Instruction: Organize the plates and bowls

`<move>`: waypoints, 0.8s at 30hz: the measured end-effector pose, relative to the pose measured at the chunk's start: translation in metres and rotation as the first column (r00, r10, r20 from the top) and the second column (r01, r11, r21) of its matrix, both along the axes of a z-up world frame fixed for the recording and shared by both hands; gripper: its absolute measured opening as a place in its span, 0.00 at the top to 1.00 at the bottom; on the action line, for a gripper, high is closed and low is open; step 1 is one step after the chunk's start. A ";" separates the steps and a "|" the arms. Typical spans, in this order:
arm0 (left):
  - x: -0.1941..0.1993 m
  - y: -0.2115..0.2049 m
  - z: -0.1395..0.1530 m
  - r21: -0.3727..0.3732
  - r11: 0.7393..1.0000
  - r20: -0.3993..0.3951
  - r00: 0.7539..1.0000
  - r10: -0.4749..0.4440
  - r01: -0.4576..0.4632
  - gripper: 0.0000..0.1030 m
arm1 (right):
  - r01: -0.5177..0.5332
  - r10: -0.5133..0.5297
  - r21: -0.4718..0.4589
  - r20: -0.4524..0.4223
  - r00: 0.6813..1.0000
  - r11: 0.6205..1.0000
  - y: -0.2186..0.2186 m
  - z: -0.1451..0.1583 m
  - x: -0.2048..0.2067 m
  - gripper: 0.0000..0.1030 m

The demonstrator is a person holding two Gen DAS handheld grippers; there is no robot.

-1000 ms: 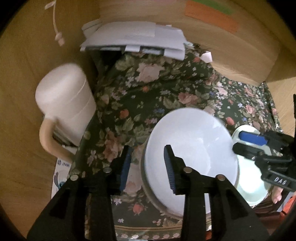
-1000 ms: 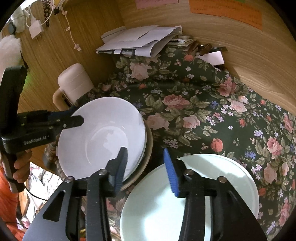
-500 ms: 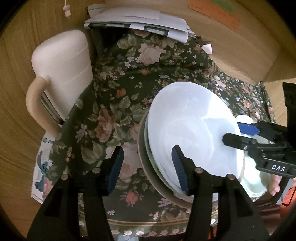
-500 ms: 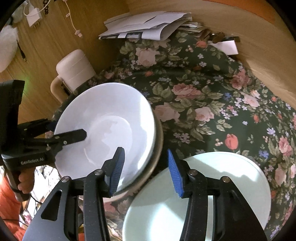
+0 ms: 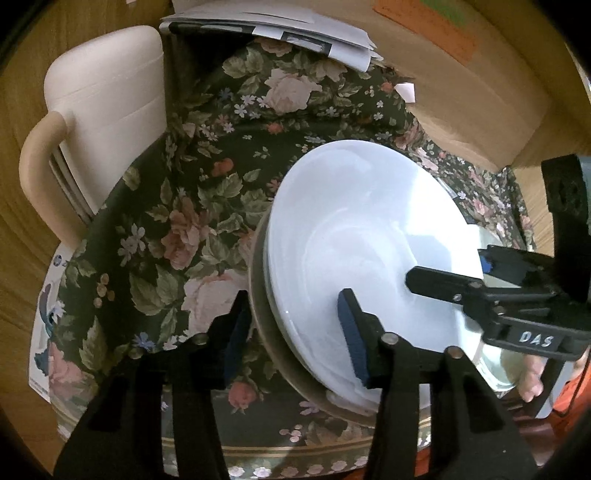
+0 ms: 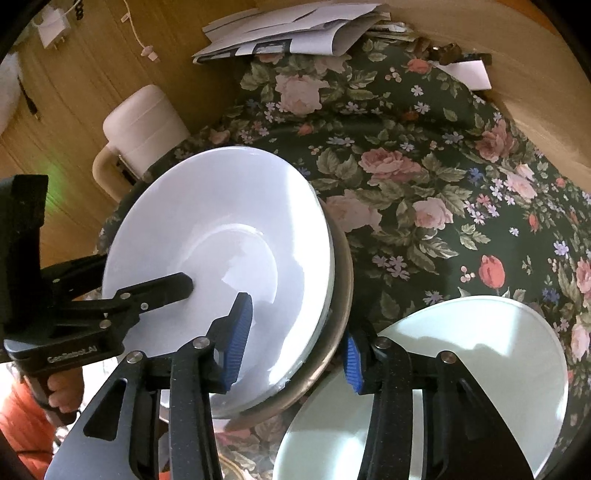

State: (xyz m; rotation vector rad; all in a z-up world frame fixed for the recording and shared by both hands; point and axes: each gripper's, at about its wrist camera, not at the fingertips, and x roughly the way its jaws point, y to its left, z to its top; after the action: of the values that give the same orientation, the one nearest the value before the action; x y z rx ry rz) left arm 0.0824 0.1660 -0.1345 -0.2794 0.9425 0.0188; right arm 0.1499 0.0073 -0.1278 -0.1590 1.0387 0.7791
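Note:
A white bowl (image 5: 369,236) (image 6: 221,251) sits on top of a stack of dishes with a tan rimmed plate (image 5: 258,310) (image 6: 341,280) at the bottom, on the floral cloth. My left gripper (image 5: 291,336) is open, its jaws straddling the stack's left rim. My right gripper (image 6: 295,332) is open, its jaws straddling the stack's right rim. A pale green plate (image 6: 461,369) lies to the right, under the right gripper's right finger.
A cream chair (image 5: 96,110) (image 6: 140,125) stands at the table's left edge. Papers (image 5: 277,29) (image 6: 295,33) lie at the back against the wooden wall. The floral tablecloth (image 6: 424,177) stretches behind the dishes.
Both grippers moved closer to the stack from opposite sides; their jaws now straddle its rim. The dishes have not moved.

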 end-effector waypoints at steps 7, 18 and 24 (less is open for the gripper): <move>-0.001 -0.010 0.002 0.043 0.998 0.025 0.999 0.037 -0.038 0.61 | 0.021 -0.021 0.010 0.000 1.000 1.000 -0.003 -0.001 0.003 0.67; -0.002 -0.016 0.005 0.071 0.993 0.041 0.995 0.096 -0.098 0.61 | 0.061 -0.061 0.045 -0.016 0.998 0.997 -0.007 -0.002 0.001 0.68; 0.000 -0.013 0.009 0.050 0.992 0.051 0.993 0.110 -0.112 0.61 | 0.075 -0.075 0.062 -0.002 0.997 0.995 -0.009 0.006 0.001 0.68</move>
State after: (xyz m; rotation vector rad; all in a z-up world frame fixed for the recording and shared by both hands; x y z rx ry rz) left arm 0.0819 0.1530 -0.1250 -0.2823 0.8764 0.1381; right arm 0.1511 -0.0019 -0.1214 -0.0665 1.0135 0.7424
